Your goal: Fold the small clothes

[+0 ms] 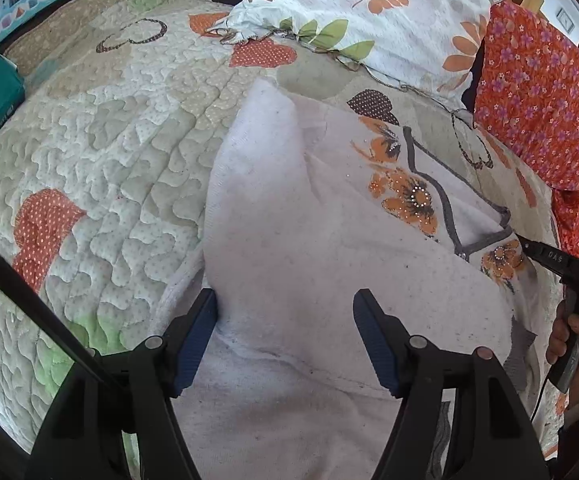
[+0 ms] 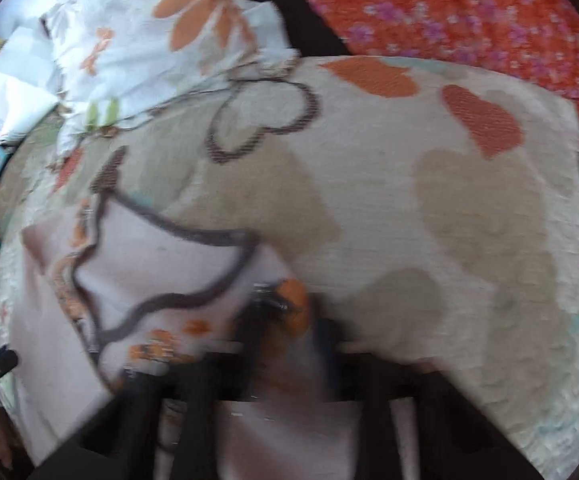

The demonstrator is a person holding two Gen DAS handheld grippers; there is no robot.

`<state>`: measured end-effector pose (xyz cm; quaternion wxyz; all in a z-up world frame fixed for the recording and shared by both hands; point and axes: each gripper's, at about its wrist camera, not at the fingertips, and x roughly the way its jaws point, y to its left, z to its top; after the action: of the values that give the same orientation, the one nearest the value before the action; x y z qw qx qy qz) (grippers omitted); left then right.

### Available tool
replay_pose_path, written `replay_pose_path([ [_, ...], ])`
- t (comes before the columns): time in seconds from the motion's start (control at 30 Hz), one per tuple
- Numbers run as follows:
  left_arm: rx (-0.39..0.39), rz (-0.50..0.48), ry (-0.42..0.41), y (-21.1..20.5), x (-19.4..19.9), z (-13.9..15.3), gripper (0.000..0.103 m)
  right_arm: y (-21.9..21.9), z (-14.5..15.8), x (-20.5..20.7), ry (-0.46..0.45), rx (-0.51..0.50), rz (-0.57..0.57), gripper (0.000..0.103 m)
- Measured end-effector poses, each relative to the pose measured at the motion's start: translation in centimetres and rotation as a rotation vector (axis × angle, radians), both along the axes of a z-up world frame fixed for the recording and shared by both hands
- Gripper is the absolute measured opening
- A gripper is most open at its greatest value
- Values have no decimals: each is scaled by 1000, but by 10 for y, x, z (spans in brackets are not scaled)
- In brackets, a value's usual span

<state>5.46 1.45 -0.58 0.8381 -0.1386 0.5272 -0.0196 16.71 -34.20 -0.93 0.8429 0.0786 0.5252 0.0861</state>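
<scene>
Between the wide-spread blue pads of the left tongs point(image 1: 285, 336) lies the soft, limp white top point(image 1: 289, 248) on the quilt point(image 1: 101, 152), best pinched at its hem, while the blurred right tongs point(image 2: 285, 320) seem closed on its flowered edge.

White flowered top, partly folded on the bed

The small white top point(image 1: 289, 248) is soft knit with grey trim edging its neckline and orange flowers with dark centres and tiny studs printed on its front. One plain white flap is turned over the body, its point reaching far toward the pillows, leaving the flowered part showing at the right. It lies rumpled on the quilted bedspread point(image 1: 101, 148); in the blurred right wrist view the top point(image 2: 161, 280) fills the near left.
</scene>
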Motion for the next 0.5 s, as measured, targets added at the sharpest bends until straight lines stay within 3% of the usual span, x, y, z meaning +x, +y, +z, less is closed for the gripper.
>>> replay_pose_path([
  [0.2, 20, 2, 20, 1, 2, -5, 70, -5, 23, 38, -56, -112, -73, 7],
  [0.37, 8, -4, 13, -2, -2, 0, 70, 11, 7, 61, 6, -218, -84, 10],
  [0.43, -9, -27, -5, -8, -12, 12, 69, 9, 17, 45, -26, -184, -106, 24],
  [0.5, -26, -55, -14, -15, -32, 32, 70, -2, 31, 18, -55, -153, -140, 31],
])
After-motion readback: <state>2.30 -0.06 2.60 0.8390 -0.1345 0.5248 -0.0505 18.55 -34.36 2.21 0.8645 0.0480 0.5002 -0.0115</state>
